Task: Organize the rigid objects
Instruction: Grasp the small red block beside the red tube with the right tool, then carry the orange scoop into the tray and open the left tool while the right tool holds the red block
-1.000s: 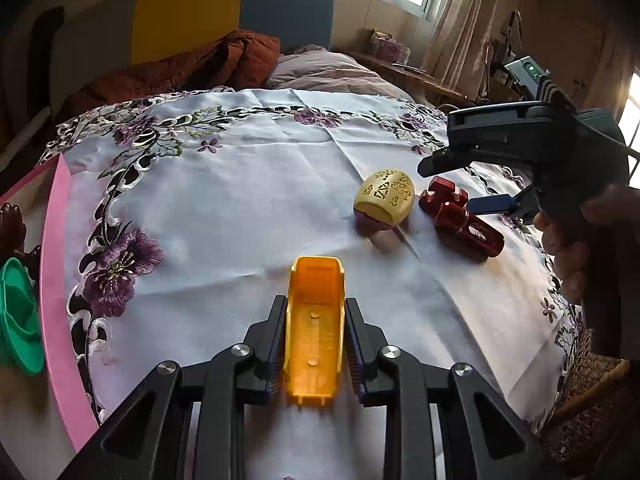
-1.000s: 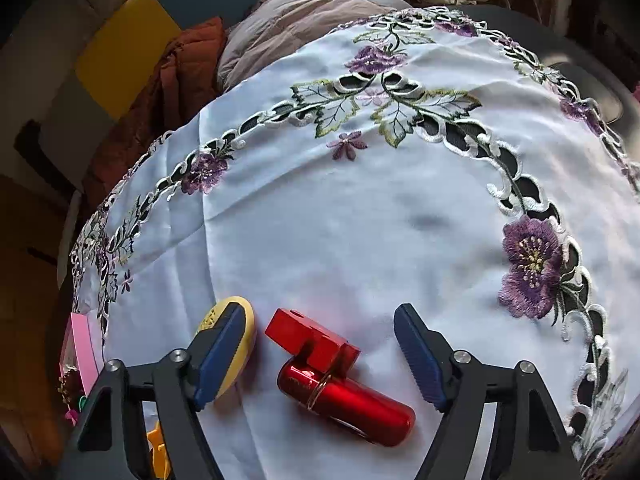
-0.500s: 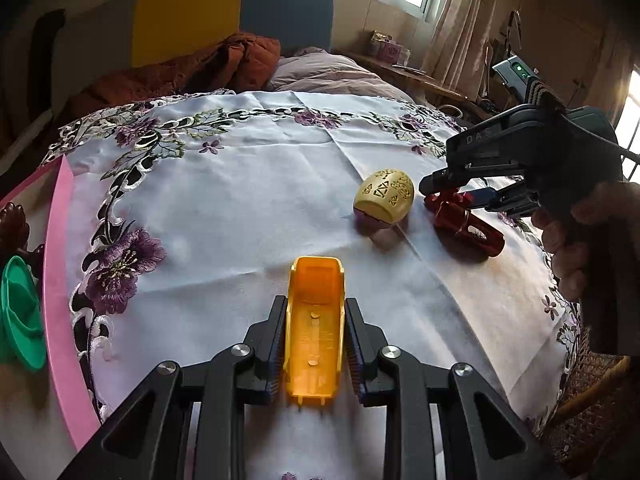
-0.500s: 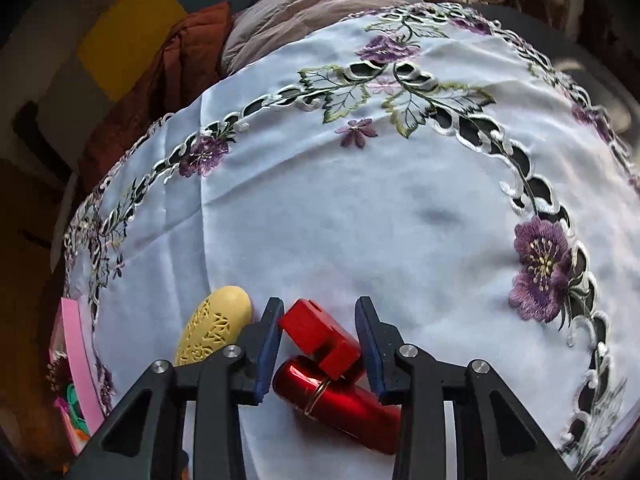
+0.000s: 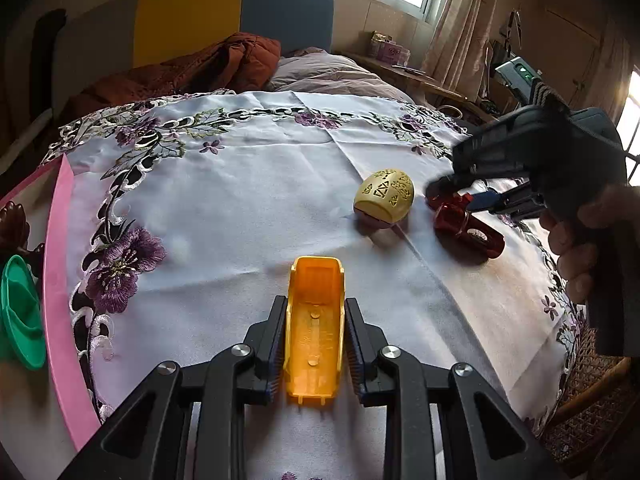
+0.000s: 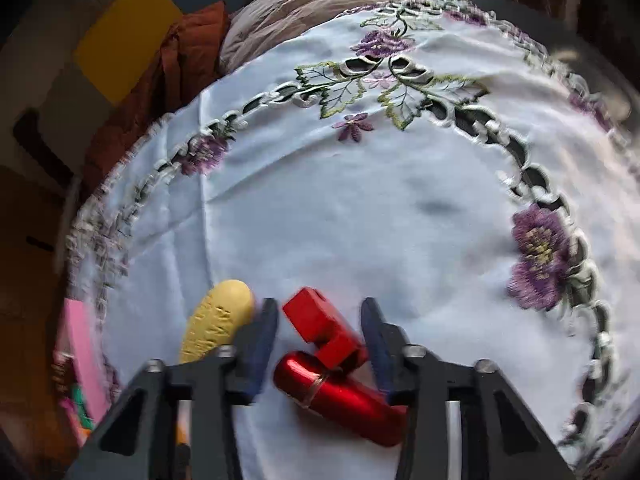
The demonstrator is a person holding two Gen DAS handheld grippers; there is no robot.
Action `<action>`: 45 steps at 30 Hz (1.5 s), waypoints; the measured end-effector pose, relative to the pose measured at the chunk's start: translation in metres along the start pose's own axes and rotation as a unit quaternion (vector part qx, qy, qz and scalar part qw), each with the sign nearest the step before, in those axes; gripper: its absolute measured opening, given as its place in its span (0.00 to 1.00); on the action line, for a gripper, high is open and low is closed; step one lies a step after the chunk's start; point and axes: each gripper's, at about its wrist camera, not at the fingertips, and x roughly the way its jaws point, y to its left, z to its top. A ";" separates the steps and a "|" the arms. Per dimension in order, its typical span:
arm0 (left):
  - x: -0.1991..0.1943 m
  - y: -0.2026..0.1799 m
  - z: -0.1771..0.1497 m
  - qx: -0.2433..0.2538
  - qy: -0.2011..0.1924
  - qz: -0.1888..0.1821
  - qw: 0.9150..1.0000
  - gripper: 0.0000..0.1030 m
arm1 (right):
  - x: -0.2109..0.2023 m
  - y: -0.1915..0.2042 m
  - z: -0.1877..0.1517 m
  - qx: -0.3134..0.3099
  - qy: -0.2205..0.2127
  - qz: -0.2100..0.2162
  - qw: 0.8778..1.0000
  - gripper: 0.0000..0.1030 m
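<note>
- Left wrist view: the left gripper (image 5: pixel 314 338) is clamped on the orange tray-shaped part (image 5: pixel 315 326), one pad on each long wall, so that the open hollow faces up and the piece lies lengthwise along the fingers; it rests on or sits just above the tablecloth (image 5: pixel 248 200), which of the two cannot be told.
- Beyond the orange part lies the cream perforated shell (image 5: pixel 384 196), and just right of that shell the red cylinder (image 5: pixel 472 232), both on the cloth.
- The pink tray (image 5: pixel 60 280) at the cloth's left edge, with a green piece (image 5: pixel 20 316) in it, is probably the collecting place.
- Right wrist view: the right gripper (image 6: pixel 320 344) has its jaws narrowly parted around the red block (image 6: pixel 320 326) fixed to the cylinder's end; contact with either pad cannot be confirmed through the motion blur.
- Straddling the flat-sided block rather than the round body presumably gives the pads parallel faces and prevents rolling.
</note>
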 end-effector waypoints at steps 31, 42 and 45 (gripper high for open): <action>-0.109 -0.001 0.019 -0.013 -0.078 0.025 0.997 0.25 | 0.006 0.028 -0.005 -0.122 -0.026 -0.090 0.988 0.15; -0.136 0.046 0.004 -0.072 -0.073 0.046 0.994 0.25 | 0.007 0.032 -0.009 -0.141 -0.032 -0.102 0.984 0.15; -0.141 0.065 -0.005 -0.100 -0.069 0.050 0.991 0.25 | 0.007 0.032 -0.010 -0.143 -0.033 -0.103 0.984 0.15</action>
